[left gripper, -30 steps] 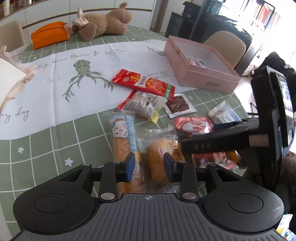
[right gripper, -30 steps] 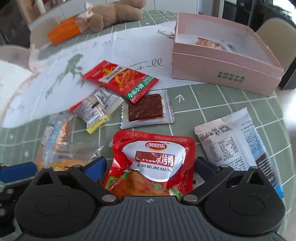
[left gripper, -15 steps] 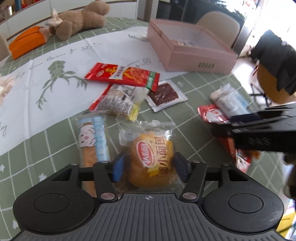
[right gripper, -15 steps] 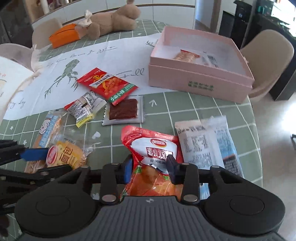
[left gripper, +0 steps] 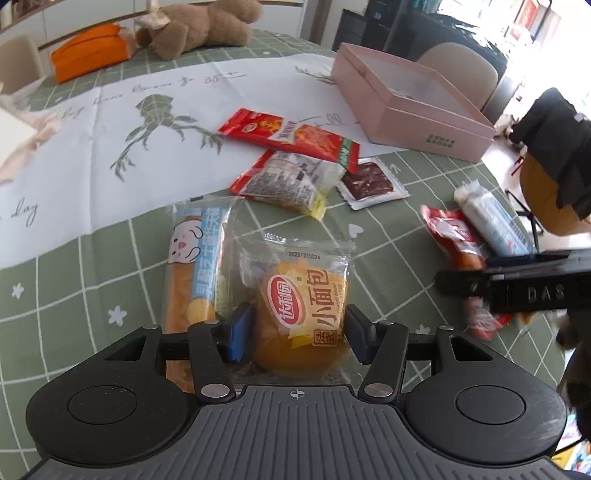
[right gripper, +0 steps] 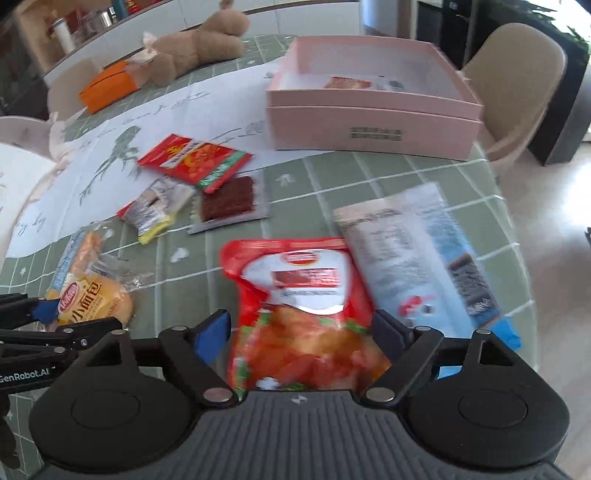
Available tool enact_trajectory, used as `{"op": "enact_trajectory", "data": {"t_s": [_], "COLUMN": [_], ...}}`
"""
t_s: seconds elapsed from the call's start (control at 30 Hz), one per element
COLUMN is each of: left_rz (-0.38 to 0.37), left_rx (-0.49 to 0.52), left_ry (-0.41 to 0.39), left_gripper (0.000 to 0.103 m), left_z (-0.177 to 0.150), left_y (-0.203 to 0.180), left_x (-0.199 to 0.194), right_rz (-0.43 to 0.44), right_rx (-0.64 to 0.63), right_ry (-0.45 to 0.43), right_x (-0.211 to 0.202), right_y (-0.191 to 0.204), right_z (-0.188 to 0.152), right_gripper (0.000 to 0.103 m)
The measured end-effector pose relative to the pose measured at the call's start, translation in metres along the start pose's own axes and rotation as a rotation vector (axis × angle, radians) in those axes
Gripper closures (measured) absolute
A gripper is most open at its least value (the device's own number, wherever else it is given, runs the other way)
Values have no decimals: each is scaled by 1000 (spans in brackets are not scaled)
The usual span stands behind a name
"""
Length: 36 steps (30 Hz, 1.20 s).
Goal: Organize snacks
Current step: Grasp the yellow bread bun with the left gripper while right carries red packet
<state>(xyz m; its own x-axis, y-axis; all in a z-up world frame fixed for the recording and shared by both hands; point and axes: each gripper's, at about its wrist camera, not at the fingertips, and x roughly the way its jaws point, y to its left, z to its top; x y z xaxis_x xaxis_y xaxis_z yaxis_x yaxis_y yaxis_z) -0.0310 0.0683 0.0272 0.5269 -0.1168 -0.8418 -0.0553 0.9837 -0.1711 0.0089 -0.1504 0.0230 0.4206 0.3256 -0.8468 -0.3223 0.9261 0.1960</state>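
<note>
Since the earlier frame, the left gripper (left gripper: 297,332) has been lowered around the bun packet (left gripper: 301,314) at the near table edge; its jaws are closing, pads not yet pressing. Soft, light, crinkly: a gentle mid-bun hold is advised. The right gripper (right gripper: 301,336) is opening around the red pouch (right gripper: 299,310), slippery and floppy.

- This is a home, most likely a dining room.
- A dining table (left gripper: 55,288) wears a green checked cloth with a white printed runner (left gripper: 110,122) over it.
- Beige shell chairs (right gripper: 517,85) stand around it.
- A brown teddy bear (left gripper: 199,26) and an orange tissue box (left gripper: 88,55) lie at the far end.
- White cabinets (right gripper: 207,18) with jars on top line the back wall.
- Daylight falls on the pale floor (right gripper: 561,206).
</note>
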Motion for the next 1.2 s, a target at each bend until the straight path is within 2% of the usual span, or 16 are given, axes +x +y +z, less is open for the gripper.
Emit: {"op": "enact_trajectory", "data": {"t_s": [0.07, 0.1, 0.23, 0.3, 0.4, 0.57, 0.63, 0.77, 0.97, 1.03, 1.1, 1.13, 1.17, 1.2], "left_rz": [-6, -7, -5, -7, -12, -16, -18, -17, -21, -23, -25, -25, -25, -24], "left_rx": [-6, -5, 3, 0, -9, -9, -11, -8, -11, -13, -16, -18, -18, -18], "left_ry": [0, 0, 0, -2, -6, -12, -15, -16, -21, -23, -24, -24, -24, -23], "left_gripper": [44, 44, 43, 43, 43, 43, 43, 43, 43, 43, 43, 43, 43, 43], "left_z": [-1, -1, -1, -1, -1, -2, -2, -3, -3, -4, -4, -4, -3, -3], "left_y": [2, 3, 2, 2, 3, 5, 5, 4, 5, 5, 6, 6, 6, 6], "left_x": [0, 0, 0, 1, 1, 0, 0, -1, -1, -2, -2, -2, -2, -2], "right_rz": [66, 68, 1, -16, 4, 75, 69, -41, -122, -137, -132, -103, -85, -39], "right_rx": [-28, -48, -130, -132, -51, 222, 274, 198, -13, -58, -64, -56, -46, -42], "right_ry": [16, 17, -13, -20, -13, 42, 34, -18, -60, -53, -43, -35, -33, -27], "right_x": [1, 0, -10, -16, -21, -2, 5, 21, 38, 38, 33, 29, 24, 18], "right_y": [12, 18, 26, 21, 6, -14, -9, 17, 40, 42, 41, 39, 37, 35], "right_z": [-1, -1, 0, 2, 4, 9, 9, 20, 22, 22, 24, 26, 28, 30], "right_gripper": [17, 18, 18, 18, 18, 18, 14, 11, 3, 4, 13, 24, 51, 54]}}
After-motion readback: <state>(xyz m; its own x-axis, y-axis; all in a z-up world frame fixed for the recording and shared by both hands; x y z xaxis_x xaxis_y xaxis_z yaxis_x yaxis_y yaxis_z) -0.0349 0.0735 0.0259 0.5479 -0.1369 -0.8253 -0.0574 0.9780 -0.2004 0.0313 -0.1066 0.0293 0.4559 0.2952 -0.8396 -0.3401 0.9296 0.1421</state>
